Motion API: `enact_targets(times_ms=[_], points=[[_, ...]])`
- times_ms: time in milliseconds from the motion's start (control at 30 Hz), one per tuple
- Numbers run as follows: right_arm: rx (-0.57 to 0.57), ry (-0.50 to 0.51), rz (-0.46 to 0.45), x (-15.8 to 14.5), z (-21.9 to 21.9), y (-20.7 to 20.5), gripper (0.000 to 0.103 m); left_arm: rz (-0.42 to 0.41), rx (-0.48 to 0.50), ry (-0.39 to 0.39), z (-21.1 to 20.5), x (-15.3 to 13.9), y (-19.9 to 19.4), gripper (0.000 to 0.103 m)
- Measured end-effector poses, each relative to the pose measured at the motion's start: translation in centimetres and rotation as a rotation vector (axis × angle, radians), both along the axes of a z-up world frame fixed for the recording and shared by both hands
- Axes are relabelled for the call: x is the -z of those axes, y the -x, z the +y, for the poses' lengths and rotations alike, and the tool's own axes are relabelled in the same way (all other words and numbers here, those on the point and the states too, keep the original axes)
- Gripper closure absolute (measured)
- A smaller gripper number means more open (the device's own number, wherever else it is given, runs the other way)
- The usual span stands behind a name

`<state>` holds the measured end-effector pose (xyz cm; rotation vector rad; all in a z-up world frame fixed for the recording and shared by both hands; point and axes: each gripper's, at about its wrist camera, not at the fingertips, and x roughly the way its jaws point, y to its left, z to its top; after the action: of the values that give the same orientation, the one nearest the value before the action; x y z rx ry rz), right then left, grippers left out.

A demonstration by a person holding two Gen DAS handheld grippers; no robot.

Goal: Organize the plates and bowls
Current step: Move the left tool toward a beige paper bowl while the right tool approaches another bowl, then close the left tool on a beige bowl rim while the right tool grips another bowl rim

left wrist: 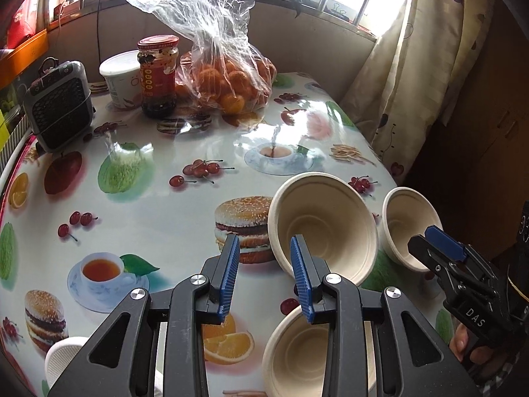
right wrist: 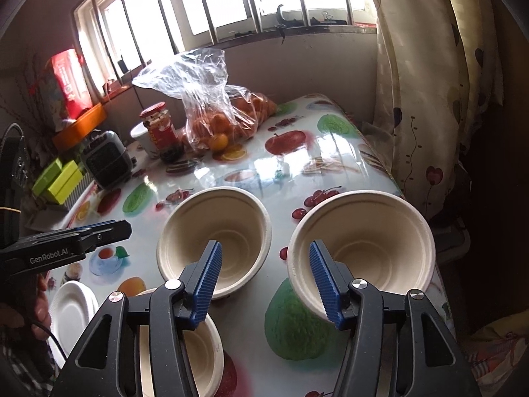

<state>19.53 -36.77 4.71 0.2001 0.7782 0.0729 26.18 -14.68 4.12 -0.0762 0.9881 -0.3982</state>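
Three beige paper bowls stand on the fruit-print table. The middle bowl (left wrist: pixel 322 225) (right wrist: pixel 215 238) is just ahead of both grippers. The right bowl (left wrist: pixel 408 225) (right wrist: pixel 362 248) stands near the table's right edge. The near bowl (left wrist: pixel 297 350) (right wrist: pixel 201 354) lies under the fingers. A white plate (right wrist: pixel 71 311) (left wrist: pixel 64 357) sits at the near left. My left gripper (left wrist: pixel 264 264) is open and empty, above the table left of the middle bowl. My right gripper (right wrist: pixel 264 271) is open and empty, hovering between the middle and right bowls; it also shows in the left wrist view (left wrist: pixel 439 244).
At the back stand a bag of oranges (left wrist: pixel 228 79), a red-lidded jar (left wrist: pixel 158 76), a white tub (left wrist: pixel 120 77) and a small grey heater (left wrist: pixel 59 106). A curtain (left wrist: pixel 406 76) hangs by the table's right edge. Green boxes (right wrist: pixel 58 178) sit at the left.
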Motion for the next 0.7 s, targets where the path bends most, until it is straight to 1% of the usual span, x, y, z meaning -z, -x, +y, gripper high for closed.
enact_targets(times_ms=[167, 300, 367, 500, 533, 600, 700], points=[[-0.015, -0.033, 0.024, 1.2, 0.0, -0.8, 0.065, 0.019, -0.003, -0.004, -0.2, 0.9, -1.4, 0.07], [-0.02, -0.042, 0.036, 1.9, 0.0, -1.5, 0.068, 0.031, -0.002, -0.008, -0.4, 1.4, -2.0, 0.07], [-0.025, -0.046, 0.034, 2.0, 0.0, -1.8, 0.072, 0.037, 0.0, -0.008, -0.5, 1.6, -2.2, 0.07], [-0.046, -0.053, 0.036, 2.1, 0.3, -2.3, 0.076, 0.04, 0.001, -0.002, -0.5, 1.8, -2.5, 0.073], [-0.05, -0.057, 0.04, 2.2, 0.4, -2.3, 0.079, 0.045, 0.002, 0.0, -0.5, 2.0, -2.6, 0.075], [-0.046, -0.061, 0.046, 2.3, 0.4, -2.5, 0.08, 0.058, 0.006, 0.008, -0.6, 2.3, -2.7, 0.078], [-0.042, -0.062, 0.054, 2.6, 0.3, -2.6, 0.08, 0.07, 0.008, 0.013, -0.7, 2.6, -2.9, 0.078]])
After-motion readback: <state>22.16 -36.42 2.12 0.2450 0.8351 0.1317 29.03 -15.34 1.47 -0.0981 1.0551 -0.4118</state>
